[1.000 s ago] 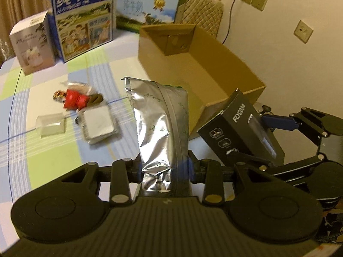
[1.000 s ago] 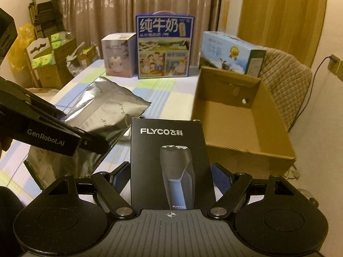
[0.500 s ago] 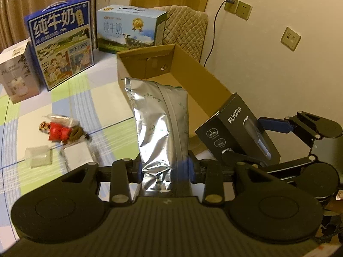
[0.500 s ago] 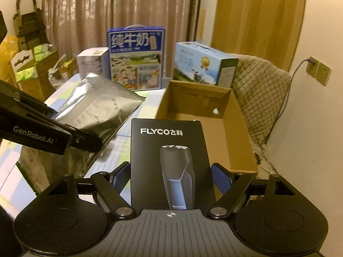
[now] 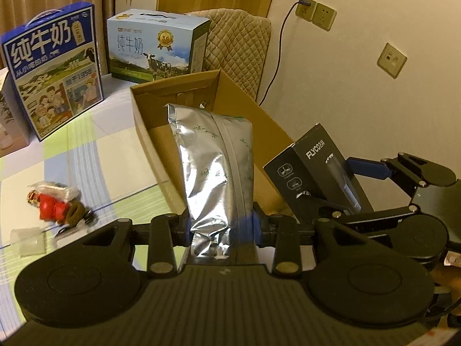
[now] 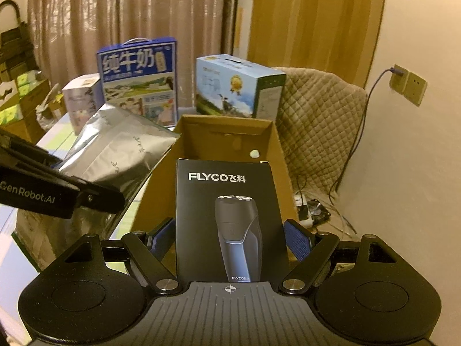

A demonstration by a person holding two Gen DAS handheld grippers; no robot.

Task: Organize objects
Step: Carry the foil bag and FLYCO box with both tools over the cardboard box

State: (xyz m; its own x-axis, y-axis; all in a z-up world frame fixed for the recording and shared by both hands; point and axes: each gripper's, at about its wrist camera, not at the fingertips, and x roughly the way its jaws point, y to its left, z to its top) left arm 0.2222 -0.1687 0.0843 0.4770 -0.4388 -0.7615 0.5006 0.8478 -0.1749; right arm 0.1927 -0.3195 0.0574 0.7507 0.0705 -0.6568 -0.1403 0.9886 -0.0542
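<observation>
My left gripper (image 5: 222,227) is shut on a silver foil pouch (image 5: 216,161), held upright in front of the open cardboard box (image 5: 144,121). My right gripper (image 6: 230,239) is shut on a black FLYCO shaver box (image 6: 227,201), lifted near the front end of the cardboard box (image 6: 276,150). In the left wrist view the shaver box (image 5: 314,167) and right gripper (image 5: 360,184) sit to the right of the pouch. In the right wrist view the pouch (image 6: 115,147) and left gripper (image 6: 57,193) are at the left. The cardboard box looks empty inside.
A red toy (image 5: 52,204) and a small clear packet (image 5: 28,242) lie on the checked cloth at left. Two milk cartons (image 5: 52,66) (image 5: 155,49) and a white box (image 6: 77,101) stand behind. A quilted chair (image 6: 317,109), wall sockets (image 5: 317,14) and floor cables (image 6: 314,207) are on the right.
Both grippers have risen and swung right toward the cardboard box, each keeping its load. The toys on the cloth have slid to the lower left of the left wrist view.
</observation>
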